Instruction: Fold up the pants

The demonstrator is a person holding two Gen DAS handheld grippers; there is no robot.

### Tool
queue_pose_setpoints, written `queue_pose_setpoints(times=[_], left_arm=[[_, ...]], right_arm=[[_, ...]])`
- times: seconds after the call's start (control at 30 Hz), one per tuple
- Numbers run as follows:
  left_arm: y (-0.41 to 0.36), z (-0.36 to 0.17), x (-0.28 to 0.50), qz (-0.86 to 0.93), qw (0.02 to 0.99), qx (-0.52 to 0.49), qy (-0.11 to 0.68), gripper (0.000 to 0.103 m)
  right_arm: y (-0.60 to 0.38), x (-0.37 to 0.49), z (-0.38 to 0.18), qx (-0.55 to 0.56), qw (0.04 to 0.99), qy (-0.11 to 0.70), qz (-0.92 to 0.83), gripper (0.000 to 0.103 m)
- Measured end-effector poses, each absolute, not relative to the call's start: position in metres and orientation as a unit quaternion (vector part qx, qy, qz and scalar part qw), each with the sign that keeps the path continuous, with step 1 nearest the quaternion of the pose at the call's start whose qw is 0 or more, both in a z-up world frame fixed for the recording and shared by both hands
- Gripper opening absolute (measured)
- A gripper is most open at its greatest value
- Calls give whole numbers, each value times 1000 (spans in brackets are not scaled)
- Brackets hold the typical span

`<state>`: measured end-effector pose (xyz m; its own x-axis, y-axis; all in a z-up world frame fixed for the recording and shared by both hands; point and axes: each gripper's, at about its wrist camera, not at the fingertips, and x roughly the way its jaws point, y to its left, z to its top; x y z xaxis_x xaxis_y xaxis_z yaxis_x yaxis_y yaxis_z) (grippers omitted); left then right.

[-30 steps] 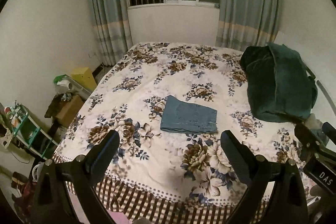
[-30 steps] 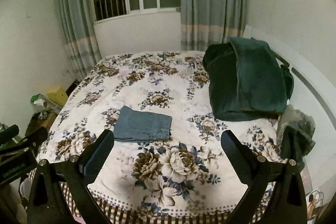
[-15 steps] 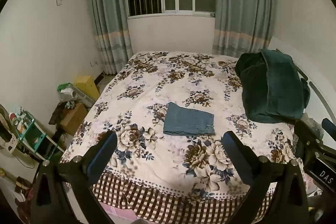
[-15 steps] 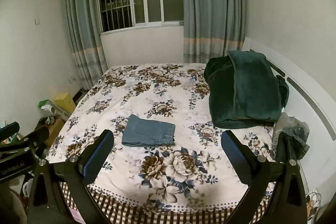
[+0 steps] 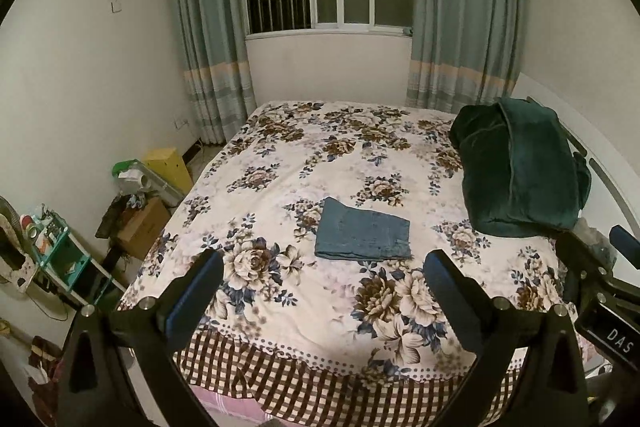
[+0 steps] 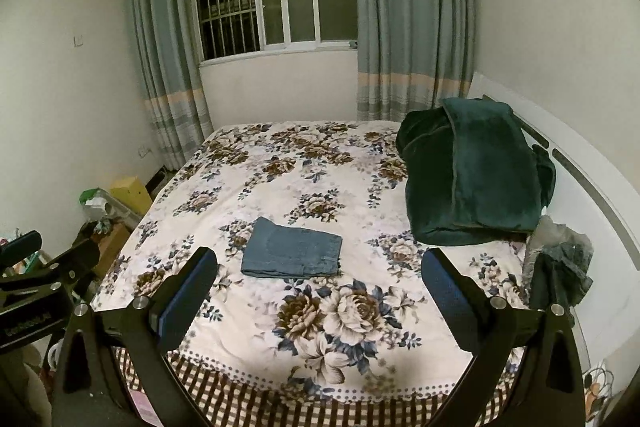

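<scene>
On bed (image 5: 280, 163): folded pants (image 5: 363, 235); left tool (image 5: 320, 279), right tool (image 6: 318, 277) released, handles cropped.

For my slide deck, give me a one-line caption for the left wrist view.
Folded jeans lie on the floral bed; the open left gripper hangs near its foot, empty.

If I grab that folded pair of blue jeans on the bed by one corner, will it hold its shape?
Probably not. The folded jeans are soft stacked denim layers, so lifted by one corner they would likely droop and unfold. Pushed, they may drag on the floral bedspread and bunch instead of sliding.
</scene>
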<state>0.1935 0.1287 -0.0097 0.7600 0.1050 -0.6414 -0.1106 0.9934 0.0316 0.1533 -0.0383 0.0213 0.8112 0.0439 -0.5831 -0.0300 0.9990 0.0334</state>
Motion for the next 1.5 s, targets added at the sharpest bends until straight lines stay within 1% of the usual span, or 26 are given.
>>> queue_pose_setpoints(times=[0.5, 1.5], left_arm=[[135, -4, 189, 57, 939, -9, 340, 103], [122, -5, 188, 51, 940, 0, 337, 103]], right_arm=[[-41, 160, 23, 9, 951, 309, 23, 103], [-51, 157, 20, 11, 951, 309, 25, 103]])
